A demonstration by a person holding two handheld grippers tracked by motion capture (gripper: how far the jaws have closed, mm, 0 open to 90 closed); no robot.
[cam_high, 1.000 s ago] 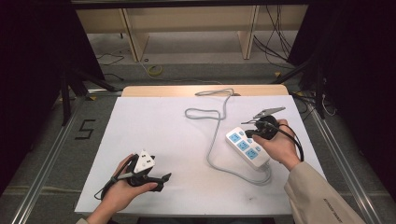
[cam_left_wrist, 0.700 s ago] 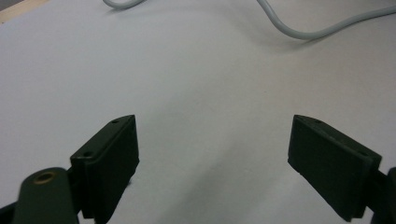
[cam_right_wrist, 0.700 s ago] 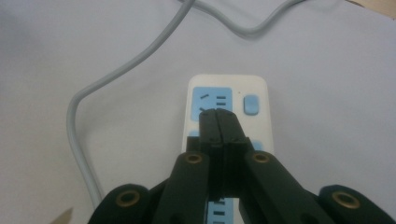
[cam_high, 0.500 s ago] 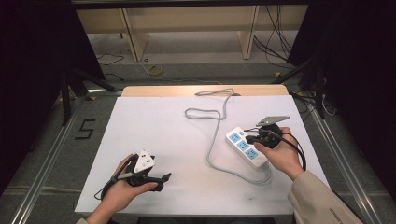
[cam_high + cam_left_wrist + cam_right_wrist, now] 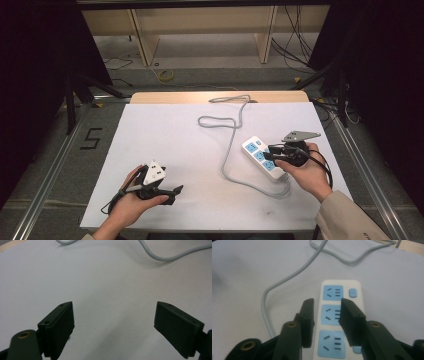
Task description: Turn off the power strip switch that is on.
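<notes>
the desk [image 5: 200,150] spreads out in front of me, a white sheet over a wooden top whose far edge shows as a pale strip. across it runs the grey cable [image 5: 231,145], looping near the far edge, then coming down toward me and curling round under the near end of the power strip [image 5: 260,156]. the power strip lies flat on the right part of the desk, white with three blue socket faces and a small blue switch at its far end; it sits at a slant, its near end toward my right hand.

my right hand-held gripper [image 5: 272,153] is over the strip's middle, with the grey three-cornered plate riding on top of it. in the right gripper view my right hand-held gripper [image 5: 325,312] has its jaws partly apart, and they have just been opening; the middle socket shows in the gap between them, one jaw over the strip's left edge and the other over the socket face. they close on nothing, and whether the tips touch the strip i cannot tell.

my left hand-held gripper [image 5: 172,191] is near the desk's front left, well apart from the strip. in the left gripper view my left hand-held gripper [image 5: 113,322] has its jaws wide apart over bare white sheet, holding nothing, with the cable far ahead.
</notes>
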